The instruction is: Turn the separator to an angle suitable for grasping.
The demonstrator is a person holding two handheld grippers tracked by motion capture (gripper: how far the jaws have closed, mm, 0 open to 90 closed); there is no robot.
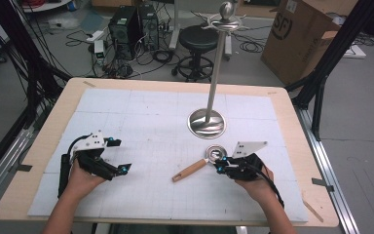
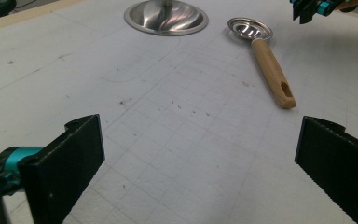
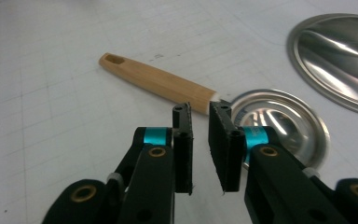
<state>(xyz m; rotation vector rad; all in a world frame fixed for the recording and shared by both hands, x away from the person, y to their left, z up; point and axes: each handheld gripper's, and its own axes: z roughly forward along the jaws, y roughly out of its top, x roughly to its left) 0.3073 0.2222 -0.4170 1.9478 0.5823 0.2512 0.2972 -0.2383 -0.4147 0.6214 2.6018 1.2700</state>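
Note:
A spoon (image 1: 190, 170) with a wooden handle and a round metal bowl lies flat on the white mat, handle pointing toward the near left. My right gripper (image 1: 219, 165) sits just right of the bowl. In the right gripper view its jaws (image 3: 200, 109) stand a narrow gap apart with only mat between them, tips right before the spoon's (image 3: 158, 79) neck, where wood meets metal. My left gripper (image 1: 119, 155) rests at the mat's left, open wide with nothing between its jaws (image 2: 200, 158). It faces the spoon (image 2: 268, 70) from a distance.
A tall metal stand (image 1: 207, 123) with a round shiny base (image 2: 165, 17) rises behind the spoon, close to the bowl (image 3: 340, 60). The wooden table edge (image 1: 292, 146) frames the mat. A stool (image 1: 197, 41) and a cardboard box (image 1: 302, 34) stand on the floor beyond.

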